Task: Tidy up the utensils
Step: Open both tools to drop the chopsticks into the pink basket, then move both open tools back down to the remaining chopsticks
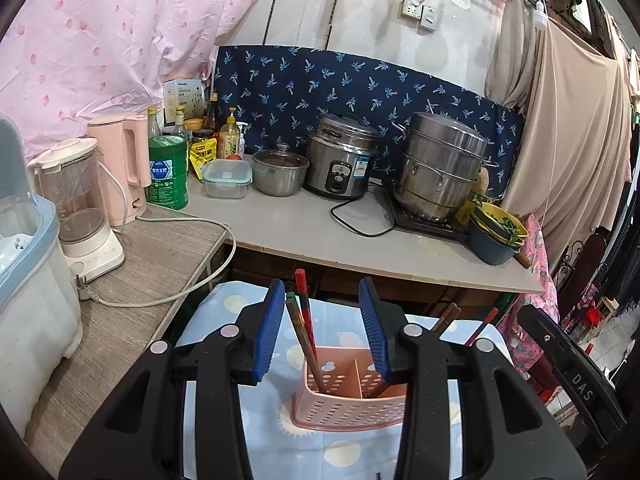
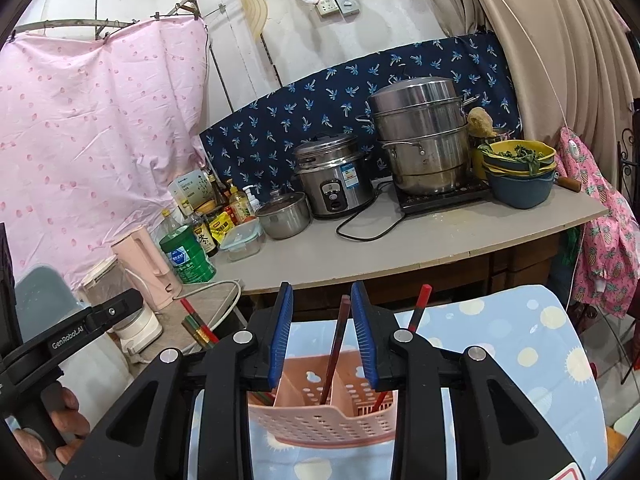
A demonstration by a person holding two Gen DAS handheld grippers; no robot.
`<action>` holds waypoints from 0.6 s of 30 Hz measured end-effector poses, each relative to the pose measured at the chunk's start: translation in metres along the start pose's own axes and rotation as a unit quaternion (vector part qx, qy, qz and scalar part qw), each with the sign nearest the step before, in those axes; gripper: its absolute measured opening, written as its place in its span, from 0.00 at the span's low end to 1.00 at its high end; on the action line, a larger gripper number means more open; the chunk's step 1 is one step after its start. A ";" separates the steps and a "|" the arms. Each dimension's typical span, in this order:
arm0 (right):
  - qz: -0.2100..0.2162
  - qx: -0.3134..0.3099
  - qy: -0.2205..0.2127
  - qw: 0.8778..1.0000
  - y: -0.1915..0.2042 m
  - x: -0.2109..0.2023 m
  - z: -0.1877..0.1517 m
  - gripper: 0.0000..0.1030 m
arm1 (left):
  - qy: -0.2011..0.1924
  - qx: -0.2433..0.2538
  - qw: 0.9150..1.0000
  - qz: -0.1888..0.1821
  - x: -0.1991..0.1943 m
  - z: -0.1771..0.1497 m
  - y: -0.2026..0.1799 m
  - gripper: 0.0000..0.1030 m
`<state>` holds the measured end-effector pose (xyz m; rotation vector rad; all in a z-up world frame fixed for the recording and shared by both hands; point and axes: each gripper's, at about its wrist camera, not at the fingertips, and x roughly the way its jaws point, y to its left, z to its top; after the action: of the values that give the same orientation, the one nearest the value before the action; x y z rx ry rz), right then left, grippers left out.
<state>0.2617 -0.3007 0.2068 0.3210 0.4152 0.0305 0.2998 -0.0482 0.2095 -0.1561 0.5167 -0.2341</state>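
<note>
A pink perforated utensil holder (image 1: 344,404) (image 2: 320,416) stands on a blue patterned cloth (image 1: 224,308). In the left wrist view, red and green-brown chopsticks (image 1: 302,320) stand in its left compartment. They rise between the blue pads of my left gripper (image 1: 322,286), close to the left pad without being pressed; the gripper is open. In the right wrist view, dark brown chopsticks (image 2: 336,344) stand in the holder between the pads of my right gripper (image 2: 322,288), with a gap on each side; it is open. A red chopstick (image 2: 418,308) leans just right of it.
Behind the cloth runs a grey counter (image 1: 304,224) with a rice cooker (image 1: 340,160), a steamer pot (image 1: 440,168), a small lidded pot (image 1: 280,172), stacked bowls (image 1: 496,232) and bottles. At the left stand a blender (image 1: 80,208), a pink kettle (image 1: 124,164) and a loose cable (image 1: 180,220). A hand (image 2: 60,420) holds the left gripper's handle.
</note>
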 end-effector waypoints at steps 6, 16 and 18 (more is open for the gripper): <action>0.003 -0.006 0.003 1.000 0.004 -0.017 -0.011 0.29 | -0.004 0.003 1.000 0.001 -0.017 -0.006 -0.001 0.36; -0.010 -0.028 0.014 0.999 0.010 -0.053 -0.041 0.34 | 0.003 0.015 1.000 0.019 -0.043 -0.031 -0.002 0.36; -0.010 -0.032 0.018 0.999 0.011 -0.061 -0.049 0.34 | 0.009 0.020 0.999 0.025 -0.047 -0.041 -0.001 0.36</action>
<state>0.1866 -0.2813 0.1912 0.2541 0.4521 0.0290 0.2391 -0.0401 0.1968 -0.1028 0.5319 -0.1967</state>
